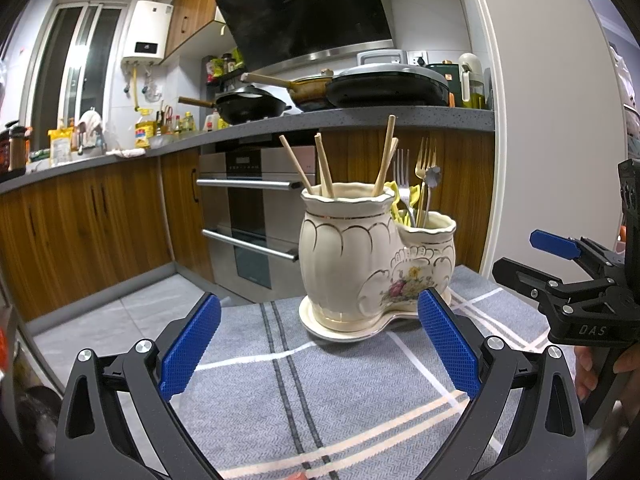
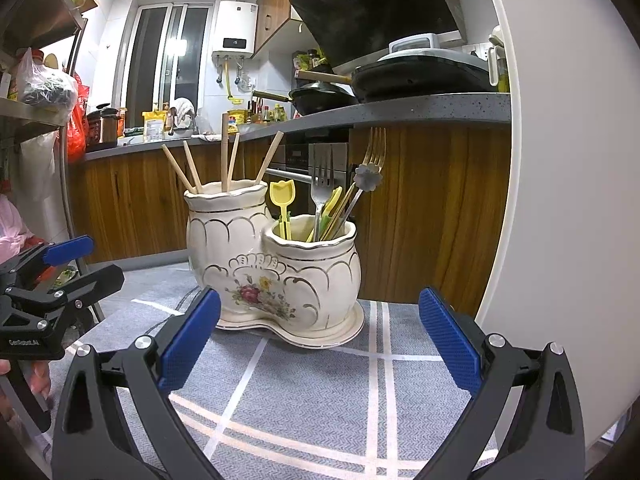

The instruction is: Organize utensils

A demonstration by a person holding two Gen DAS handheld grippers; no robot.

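Note:
A cream ceramic double utensil holder (image 1: pixel 352 264) (image 2: pixel 272 268) with gold trim and a flower print stands on its saucer on the grey checked cloth. Its tall pot holds several wooden chopsticks (image 1: pixel 324 166) (image 2: pixel 226 152). Its short pot holds a steel fork (image 2: pixel 323 184), a gold fork (image 1: pixel 425 164) (image 2: pixel 376 148), a flower-ended spoon (image 2: pixel 368 178) and yellow plastic picks (image 2: pixel 283 200). My left gripper (image 1: pixel 320 340) is open and empty in front of the holder. My right gripper (image 2: pixel 320 338) is open and empty, also short of the holder. Each gripper shows at the other view's edge.
The grey checked cloth (image 1: pixel 280 392) (image 2: pixel 304 392) covers the table. A white wall or pillar (image 2: pixel 568 200) rises close on the right. Behind are wooden kitchen cabinets (image 1: pixel 80 220), an oven (image 1: pixel 248 200), a counter with pans (image 1: pixel 256 106) and a metal shelf (image 2: pixel 36 112) at left.

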